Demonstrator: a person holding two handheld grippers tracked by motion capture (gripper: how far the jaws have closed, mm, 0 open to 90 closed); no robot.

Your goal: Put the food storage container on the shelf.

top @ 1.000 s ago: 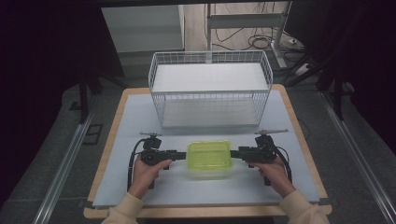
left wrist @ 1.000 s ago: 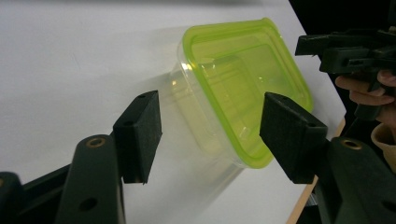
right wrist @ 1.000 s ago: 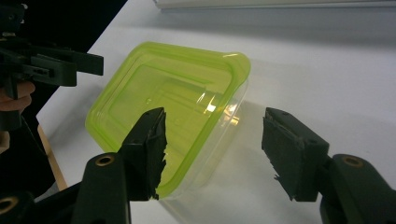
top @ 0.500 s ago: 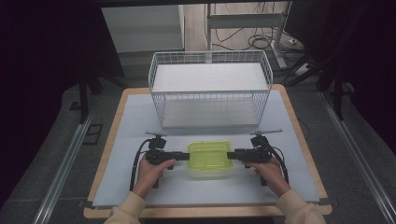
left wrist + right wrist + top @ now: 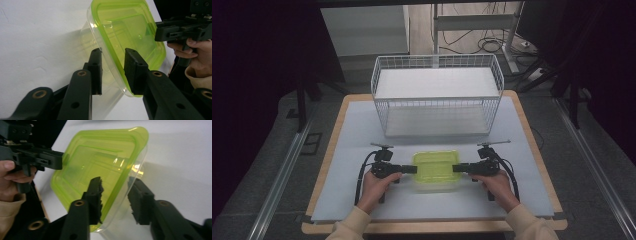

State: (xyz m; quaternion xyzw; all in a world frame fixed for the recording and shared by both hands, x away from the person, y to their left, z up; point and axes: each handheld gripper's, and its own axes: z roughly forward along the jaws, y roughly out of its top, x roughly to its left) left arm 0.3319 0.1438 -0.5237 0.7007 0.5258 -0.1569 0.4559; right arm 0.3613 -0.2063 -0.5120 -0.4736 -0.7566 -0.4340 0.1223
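The left tongs [image 5: 413, 169] and right tongs [image 5: 456, 168] face each other, each spread partway with its jaws straddling one end rim of the green-lidded clear container [image 5: 436, 169]; whether they press it I cannot tell. The container lies between them on the worktop [image 5: 352, 130]. Beyond both stands a white wire basket [image 5: 437, 95], well apart.

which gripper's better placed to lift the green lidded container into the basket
Neither alone, probably. The left gripper and right gripper each straddle an opposite end rim of the container, jaws not clamped, equally short of the wire basket. Likely a two-handed lift.
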